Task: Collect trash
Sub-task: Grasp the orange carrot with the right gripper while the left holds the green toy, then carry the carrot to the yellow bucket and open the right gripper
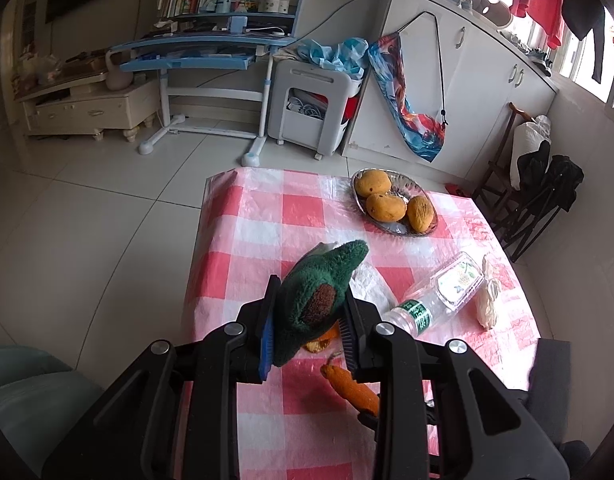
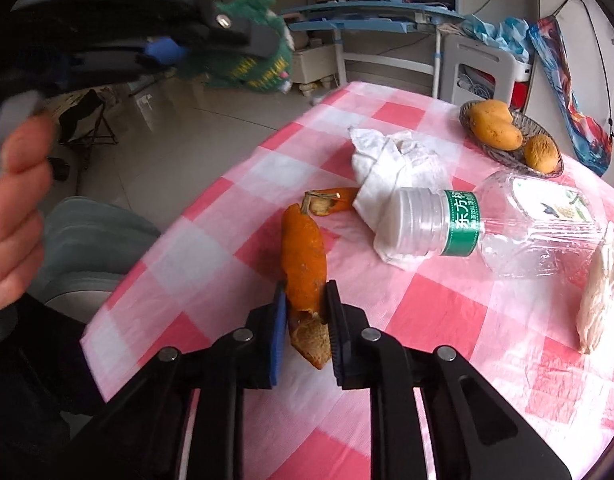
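**Both grippers loaded over the checked table**

The table [image 1: 267,216] wears a glossy pink-and-white checked plastic cloth and stands on a pale tiled floor [image 1: 91,208]. Behind it, against the far wall, are a blue-and-white study desk [image 1: 203,52] crowded with books and a pen cup, a low cream drawer cabinet [image 1: 87,108] to its left, and a white rolling cart [image 1: 315,100] with crumpled blue plastic on top. White cupboards [image 1: 467,92] run along the right side under a window, with a colourful bag [image 1: 407,100] hanging on them.

On the cloth, at the far corner, a glass dish [image 1: 395,228] holds three yellow-orange mangoes [image 1: 386,206]. Nearer, a clear plastic bottle [image 2: 487,228] with a green label lies on its side, its capped end resting on a crumpled white tissue [image 2: 391,156]. A cream-coloured wrapper scrap [image 2: 599,284] lies just beside the bottle's base. A small curl of orange peel [image 2: 331,200] sits on the cloth touching the tissue's edge.

The left gripper [image 1: 307,320] is clamped on a green plush toy [image 1: 319,296] with a brown patch, held above the table; the toy fills the gap between the pads and sticks out forward past them. In the right wrist view the same gripper shows up top left, with the person's hand [image 2: 15,216] behind it.

The right gripper [image 2: 307,320] is pinched on a long strip of orange peel [image 2: 305,264]: its pale torn end sits between the pads, the orange length and stem end reach forward beyond the fingertips, toward the small curl
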Available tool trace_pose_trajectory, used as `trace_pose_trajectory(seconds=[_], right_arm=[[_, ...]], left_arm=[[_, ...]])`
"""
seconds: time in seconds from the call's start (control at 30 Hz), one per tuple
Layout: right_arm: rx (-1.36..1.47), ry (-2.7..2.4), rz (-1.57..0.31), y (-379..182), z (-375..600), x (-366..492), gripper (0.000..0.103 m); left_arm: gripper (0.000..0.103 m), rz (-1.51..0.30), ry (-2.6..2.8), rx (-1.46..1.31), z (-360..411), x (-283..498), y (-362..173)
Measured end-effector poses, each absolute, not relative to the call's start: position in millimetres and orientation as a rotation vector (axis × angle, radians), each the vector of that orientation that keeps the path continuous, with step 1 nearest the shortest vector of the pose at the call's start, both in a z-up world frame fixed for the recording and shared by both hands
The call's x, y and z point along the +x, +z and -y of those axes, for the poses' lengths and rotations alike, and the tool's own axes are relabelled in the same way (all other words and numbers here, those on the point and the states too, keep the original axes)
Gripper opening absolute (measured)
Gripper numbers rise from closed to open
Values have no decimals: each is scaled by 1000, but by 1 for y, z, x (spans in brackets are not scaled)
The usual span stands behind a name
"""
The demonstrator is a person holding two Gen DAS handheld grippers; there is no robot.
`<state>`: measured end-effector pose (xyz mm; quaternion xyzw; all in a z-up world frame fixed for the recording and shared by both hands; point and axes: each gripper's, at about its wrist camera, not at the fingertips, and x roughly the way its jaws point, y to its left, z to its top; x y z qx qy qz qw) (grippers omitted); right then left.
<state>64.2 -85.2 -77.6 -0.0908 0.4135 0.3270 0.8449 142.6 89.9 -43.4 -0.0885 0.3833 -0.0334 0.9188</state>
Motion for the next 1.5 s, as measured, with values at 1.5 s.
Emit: trace_pose_trajectory(seconds=[1.5], right_arm=[[-217,798,-832,-60,122,-6,19]], left_arm=[[27,-739,-53,18,-51,105,-43]])
